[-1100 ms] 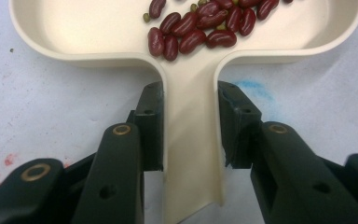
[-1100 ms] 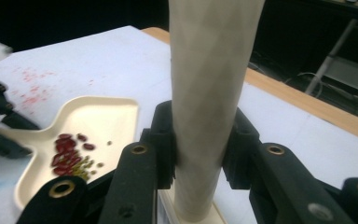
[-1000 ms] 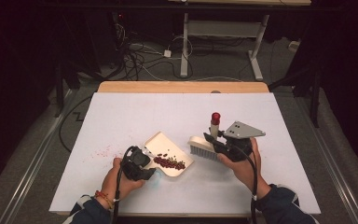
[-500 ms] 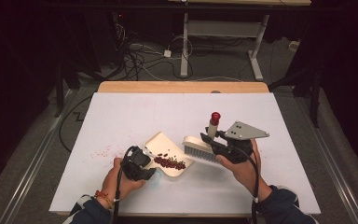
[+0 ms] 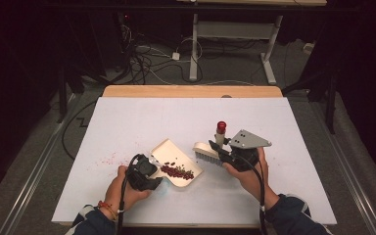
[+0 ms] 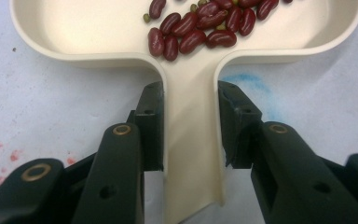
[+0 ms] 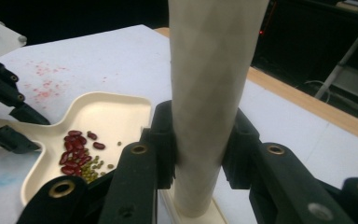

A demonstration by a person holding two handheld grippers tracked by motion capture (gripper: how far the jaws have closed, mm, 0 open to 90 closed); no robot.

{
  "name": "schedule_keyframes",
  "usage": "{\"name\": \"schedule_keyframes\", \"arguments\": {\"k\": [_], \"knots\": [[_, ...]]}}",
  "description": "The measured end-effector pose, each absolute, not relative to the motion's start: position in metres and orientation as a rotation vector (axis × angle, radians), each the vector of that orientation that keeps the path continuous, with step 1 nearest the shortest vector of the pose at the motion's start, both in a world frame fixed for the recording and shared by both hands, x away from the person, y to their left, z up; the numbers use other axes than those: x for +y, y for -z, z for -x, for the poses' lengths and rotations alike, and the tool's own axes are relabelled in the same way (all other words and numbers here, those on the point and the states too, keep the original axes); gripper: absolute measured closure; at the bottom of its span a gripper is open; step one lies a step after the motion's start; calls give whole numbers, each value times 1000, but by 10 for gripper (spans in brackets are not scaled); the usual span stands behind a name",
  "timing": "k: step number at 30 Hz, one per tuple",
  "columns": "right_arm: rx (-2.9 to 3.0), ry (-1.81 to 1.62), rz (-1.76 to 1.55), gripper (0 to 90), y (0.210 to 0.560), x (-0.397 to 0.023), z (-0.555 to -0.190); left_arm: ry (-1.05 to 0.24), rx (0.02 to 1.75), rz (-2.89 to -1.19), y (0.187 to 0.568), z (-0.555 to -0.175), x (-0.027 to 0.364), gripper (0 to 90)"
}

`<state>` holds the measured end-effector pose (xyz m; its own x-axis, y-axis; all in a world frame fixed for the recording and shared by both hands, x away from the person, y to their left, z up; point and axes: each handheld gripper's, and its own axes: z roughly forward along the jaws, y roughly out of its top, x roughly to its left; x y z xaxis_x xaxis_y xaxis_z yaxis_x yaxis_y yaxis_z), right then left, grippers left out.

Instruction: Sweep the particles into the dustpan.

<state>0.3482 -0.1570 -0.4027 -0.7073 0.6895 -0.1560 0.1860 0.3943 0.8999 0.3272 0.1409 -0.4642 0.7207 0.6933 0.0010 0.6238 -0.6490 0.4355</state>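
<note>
White bench [image 5: 127, 117] with a wooden far edge, in a dark room with cables on the floor; red specks [image 5: 105, 159] lie toward its left edge. Left claw [image 6: 189, 126] clenched on the handle of the dustpan [image 6: 74, 28], which sits near the front edge, mid-bench, holding beans [image 6: 200, 28]. Right claw [image 7: 198, 144] clenched on the brush [image 7: 212, 93] handle, bristles just right of the dustpan. Since the earlier frame the brush has edged slightly toward the dustpan; both grips unchanged.

Dustpan [image 6: 98, 28] far rim cut off by top edge of left gripper view, brush handle [image 7: 214, 93] top cut off at upper edge of right gripper view, brush bristles [image 5: 206, 155] partly hidden behind right gripper [image 5: 223, 153], small green beans [image 5: 188, 172] too small to be told apart in high view
</note>
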Motion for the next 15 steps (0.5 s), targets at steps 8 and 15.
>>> {"name": "schedule_keyframes", "arguments": {"k": [8,15], "knots": [[2143,-1253,-760,701,403,-151,-334,-264,1006,-2522,463,-324,142,633],[2205,-1333,-715,702,399,-140,-323,-262,1004,-2526,464,-324,143,633]]}}
